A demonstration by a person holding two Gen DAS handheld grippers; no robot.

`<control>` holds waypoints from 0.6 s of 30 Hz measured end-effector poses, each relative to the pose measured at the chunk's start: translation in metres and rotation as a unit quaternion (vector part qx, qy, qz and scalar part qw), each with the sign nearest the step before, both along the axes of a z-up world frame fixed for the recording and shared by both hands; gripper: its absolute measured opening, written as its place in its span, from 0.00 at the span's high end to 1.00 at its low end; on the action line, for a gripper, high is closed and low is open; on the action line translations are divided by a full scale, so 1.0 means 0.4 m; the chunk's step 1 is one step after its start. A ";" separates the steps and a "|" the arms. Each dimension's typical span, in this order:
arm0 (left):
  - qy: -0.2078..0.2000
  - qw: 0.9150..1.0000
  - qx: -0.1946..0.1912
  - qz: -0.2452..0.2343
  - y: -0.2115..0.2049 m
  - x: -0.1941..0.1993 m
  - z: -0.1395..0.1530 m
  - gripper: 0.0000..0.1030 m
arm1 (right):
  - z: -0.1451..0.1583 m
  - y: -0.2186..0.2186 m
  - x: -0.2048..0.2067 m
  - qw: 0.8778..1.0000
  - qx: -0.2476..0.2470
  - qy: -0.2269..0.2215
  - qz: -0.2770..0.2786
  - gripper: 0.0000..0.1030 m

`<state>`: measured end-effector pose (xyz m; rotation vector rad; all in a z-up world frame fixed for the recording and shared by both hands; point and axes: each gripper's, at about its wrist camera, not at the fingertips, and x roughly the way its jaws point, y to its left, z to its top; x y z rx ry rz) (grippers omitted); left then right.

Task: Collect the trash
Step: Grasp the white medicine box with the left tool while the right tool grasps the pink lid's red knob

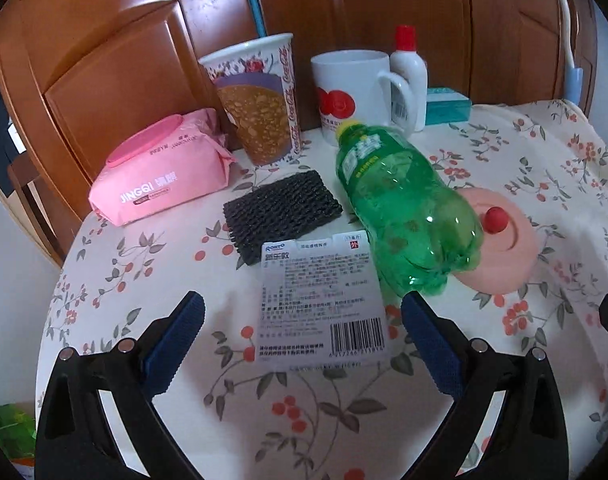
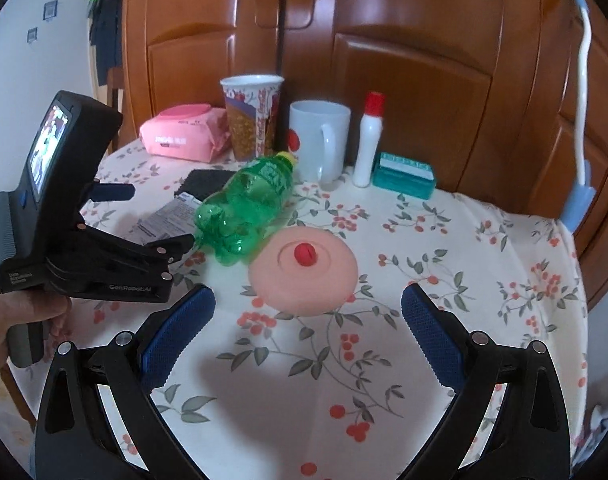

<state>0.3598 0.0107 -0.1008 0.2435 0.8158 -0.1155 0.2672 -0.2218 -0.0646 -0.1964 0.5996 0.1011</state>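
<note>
An empty green plastic bottle [image 1: 399,208] lies on its side on the floral tablecloth [image 1: 144,264]; it also shows in the right wrist view [image 2: 248,208]. A white printed package card [image 1: 319,300] lies flat in front of a black foam pad [image 1: 282,208]. My left gripper [image 1: 304,320] is open above the card, its fingers to either side. It shows from the side in the right wrist view [image 2: 156,216]. My right gripper [image 2: 307,320] is open and empty, just short of a pink round lid [image 2: 304,270].
At the back stand a paper cup [image 1: 260,100], a white mug [image 1: 351,92], a white bottle with red cap [image 1: 409,80], a teal box [image 1: 447,106] and a pink wipes pack [image 1: 164,172]. A wooden cabinet [image 2: 383,60] rises behind the table.
</note>
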 end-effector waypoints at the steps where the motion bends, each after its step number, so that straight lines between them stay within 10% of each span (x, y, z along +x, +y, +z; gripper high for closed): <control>1: 0.002 1.000 0.002 0.000 -0.001 0.003 -0.004 0.06 | -0.003 -0.001 0.004 1.000 0.001 0.002 0.000 0.06; 14: 0.029 1.000 0.001 -0.001 0.006 0.051 -0.038 0.11 | -0.027 0.001 0.011 1.000 0.007 0.014 0.001 0.06; 18: 0.033 0.999 -0.023 -0.006 0.017 0.054 -0.038 0.33 | -0.024 0.003 0.020 1.000 0.003 0.015 0.004 0.06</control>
